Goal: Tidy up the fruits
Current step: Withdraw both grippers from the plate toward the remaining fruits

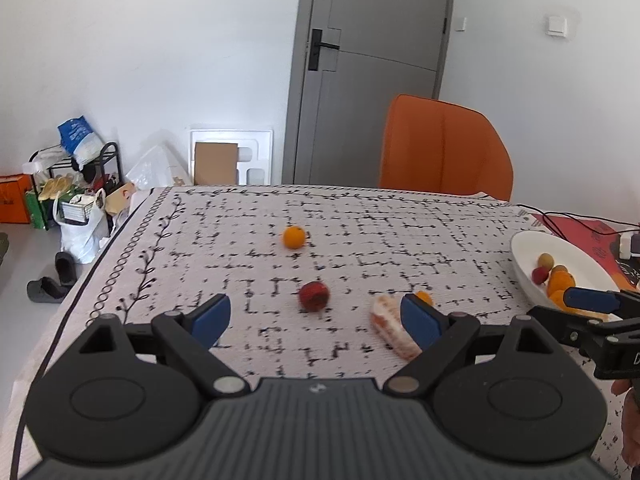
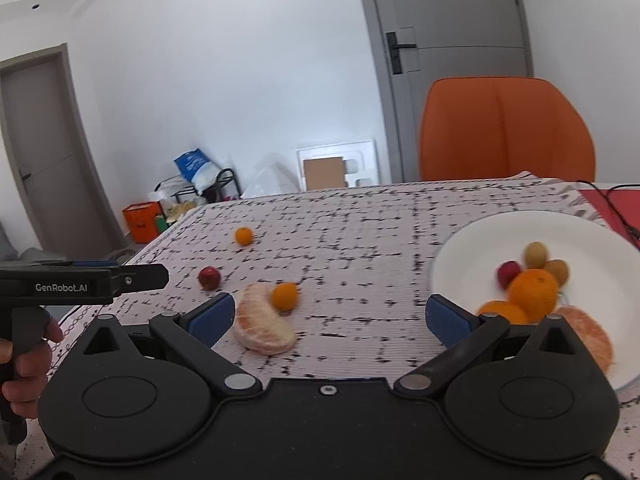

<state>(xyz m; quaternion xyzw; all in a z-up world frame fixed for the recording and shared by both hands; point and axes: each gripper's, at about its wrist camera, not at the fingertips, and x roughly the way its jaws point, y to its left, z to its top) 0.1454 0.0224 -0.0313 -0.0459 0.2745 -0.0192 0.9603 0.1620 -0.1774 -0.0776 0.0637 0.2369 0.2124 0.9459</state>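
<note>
The table [image 1: 360,216], under its patterned cloth, bears everything I am inspecting; an orange chair [image 1: 444,148] stands behind its far edge and a grey door [image 1: 372,40] is behind that. A white plate [image 2: 480,248] sits on the right side of the cloth and holds an orange [image 2: 534,288], a peeled half [image 2: 592,336] at its near rim, another orange piece low left of the orange, a small red fruit [image 2: 508,272] and two small yellowish ones behind. My left tongs [image 1: 316,318] stand wide apart with nothing between the pads; my right tongs [image 2: 330,316] likewise stand wide, empty, their right finger over the plate's near-left rim. Loose on the cloth, well apart from the plate: a peeled segment [image 2: 264,326] lying just beside my right tongs' left finger, a small orange fruit [image 2: 285,296] touching or nearly touching that segment's far side, a red fruit [image 1: 314,296] further left, and a mandarin [image 1: 294,237] alone toward the far side.
</note>
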